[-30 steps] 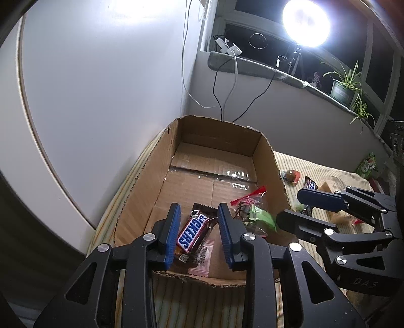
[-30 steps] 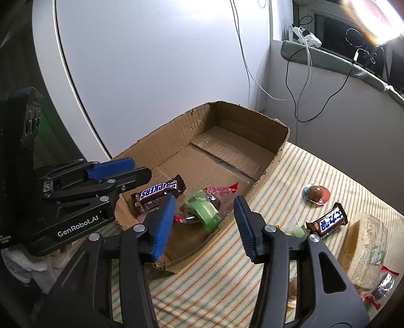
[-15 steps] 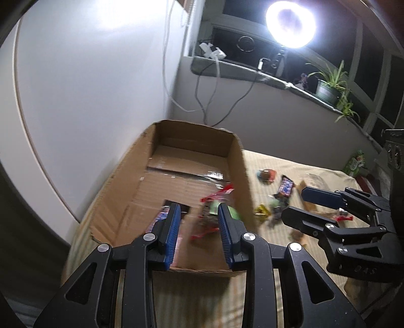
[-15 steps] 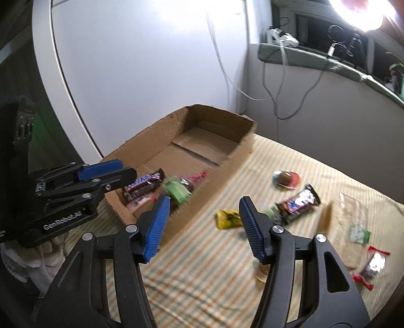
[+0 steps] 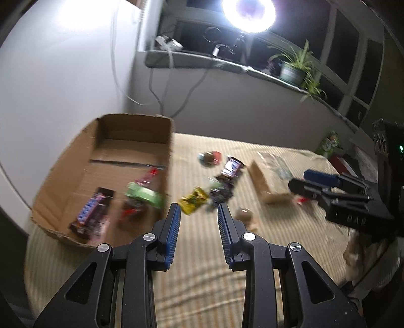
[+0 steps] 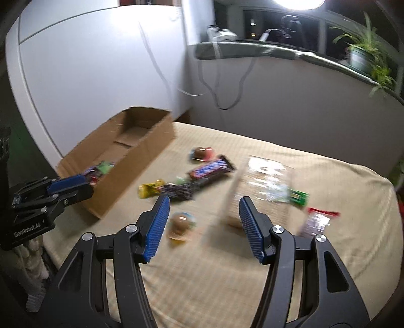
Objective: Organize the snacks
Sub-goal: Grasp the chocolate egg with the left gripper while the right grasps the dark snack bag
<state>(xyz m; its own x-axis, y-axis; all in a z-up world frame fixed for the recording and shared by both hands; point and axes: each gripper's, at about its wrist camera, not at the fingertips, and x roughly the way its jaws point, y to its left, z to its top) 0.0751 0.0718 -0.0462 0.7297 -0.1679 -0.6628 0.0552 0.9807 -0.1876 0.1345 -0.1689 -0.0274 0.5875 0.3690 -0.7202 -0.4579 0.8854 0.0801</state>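
Observation:
A shallow cardboard box (image 5: 65,161) (image 6: 131,161) stands at the left on the striped cloth. Inside lie a Snickers bar (image 5: 91,212) and a green-wrapped snack (image 5: 144,196). On the cloth beside the box lie a yellow packet (image 5: 193,203) (image 6: 150,189), a dark packet (image 6: 178,191), a Snickers bar (image 5: 231,167) (image 6: 210,170), a round chocolate (image 5: 208,157) (image 6: 200,154), a second round chocolate (image 6: 181,223), a clear bag (image 6: 262,186) and a small red-topped packet (image 6: 317,220). My left gripper (image 5: 198,214) is open and empty just short of the yellow packet. My right gripper (image 6: 203,205) is open and empty above the round chocolate and clear bag.
A white wall panel stands behind the box. A sill with cables, a bright lamp (image 5: 248,12) and a potted plant (image 5: 293,68) runs along the back. The right gripper shows in the left wrist view (image 5: 328,189); the left one shows in the right wrist view (image 6: 65,186).
Both grippers have swung right, away from the box and over the loose snacks on the cloth. Both stayed open and empty. The views are motion-blurred.

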